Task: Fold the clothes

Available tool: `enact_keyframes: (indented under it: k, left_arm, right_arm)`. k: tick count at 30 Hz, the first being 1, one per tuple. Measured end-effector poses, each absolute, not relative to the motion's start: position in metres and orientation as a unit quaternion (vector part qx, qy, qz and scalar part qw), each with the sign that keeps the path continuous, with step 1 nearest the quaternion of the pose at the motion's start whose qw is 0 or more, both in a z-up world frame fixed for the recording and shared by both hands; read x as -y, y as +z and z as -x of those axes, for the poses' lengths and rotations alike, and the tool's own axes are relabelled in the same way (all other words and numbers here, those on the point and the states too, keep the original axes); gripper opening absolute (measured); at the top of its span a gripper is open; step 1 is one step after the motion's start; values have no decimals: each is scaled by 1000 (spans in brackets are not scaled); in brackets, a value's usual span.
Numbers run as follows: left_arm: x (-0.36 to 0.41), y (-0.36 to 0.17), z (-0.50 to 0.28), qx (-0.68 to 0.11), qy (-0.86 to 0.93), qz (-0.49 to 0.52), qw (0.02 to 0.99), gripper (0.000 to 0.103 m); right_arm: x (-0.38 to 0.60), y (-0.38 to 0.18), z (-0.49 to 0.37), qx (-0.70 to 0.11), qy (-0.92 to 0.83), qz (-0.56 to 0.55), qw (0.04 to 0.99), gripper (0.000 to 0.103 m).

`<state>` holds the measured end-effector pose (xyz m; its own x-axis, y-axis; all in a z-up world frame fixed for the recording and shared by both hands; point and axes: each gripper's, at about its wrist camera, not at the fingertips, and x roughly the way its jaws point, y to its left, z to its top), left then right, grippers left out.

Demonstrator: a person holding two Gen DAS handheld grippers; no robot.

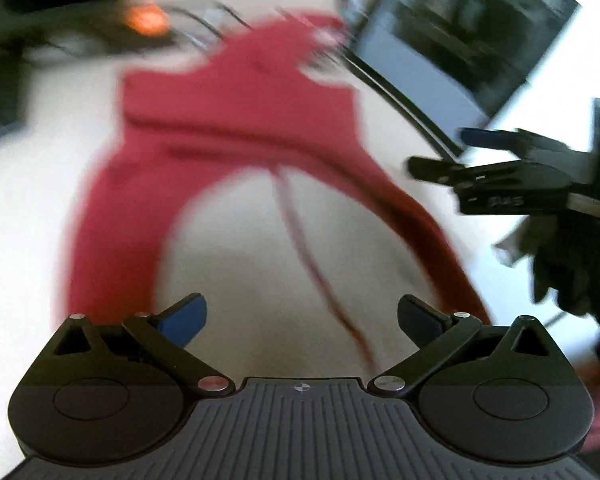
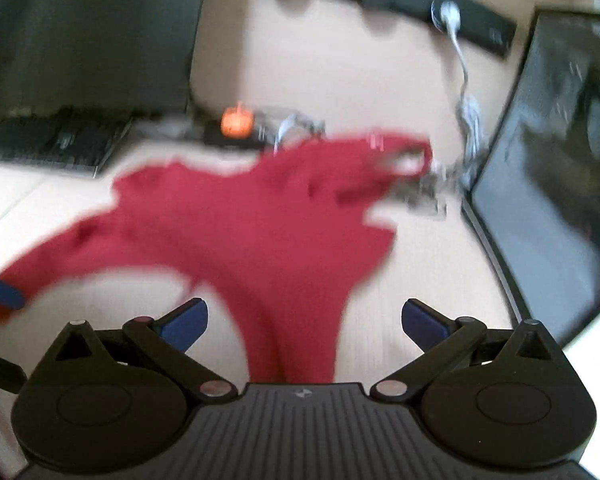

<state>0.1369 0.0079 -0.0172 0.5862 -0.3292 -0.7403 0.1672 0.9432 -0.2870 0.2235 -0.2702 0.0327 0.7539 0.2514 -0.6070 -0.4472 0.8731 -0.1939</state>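
A red garment [image 1: 236, 120] with two long legs or sleeves and a thin drawstring lies spread on the light table; it is blurred. It also shows in the right wrist view [image 2: 260, 220]. My left gripper [image 1: 302, 320] is open, above the table between the two red legs, with nothing between its blue pads. My right gripper [image 2: 304, 322] is open, and a red leg runs under it toward the camera. The right gripper also shows in the left wrist view [image 1: 440, 152], open, beside the right red leg.
A dark laptop [image 1: 460, 40] stands open at the right, close to the garment. A keyboard [image 2: 56, 140] and a dark monitor [image 2: 84, 32] are at the far left. An orange object [image 2: 236, 120], cables and a white cord [image 2: 466, 92] lie behind the garment.
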Motion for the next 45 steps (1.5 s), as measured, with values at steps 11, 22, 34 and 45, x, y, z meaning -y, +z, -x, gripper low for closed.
enact_keyframes:
  k: [11,22,34,45]
  left_arm:
    - [-27,-51,-152,-479,-94,154,859,103]
    - [-4,-51,-157,-491,-92,78,863,103]
    - [22,-22,-179,-455,-127,-31,881,103]
    - [62,-22,-279,-289,-34,-269,918,103]
  right_arm:
    - [190,-37,-288,-288,215,265,895,103]
    - [189,-32,-301,-253,135,231,930,103]
    - [341,-20,-260,-256,-31,-77,963,103]
    - [332,-3,-250,-253,27,53,966,103]
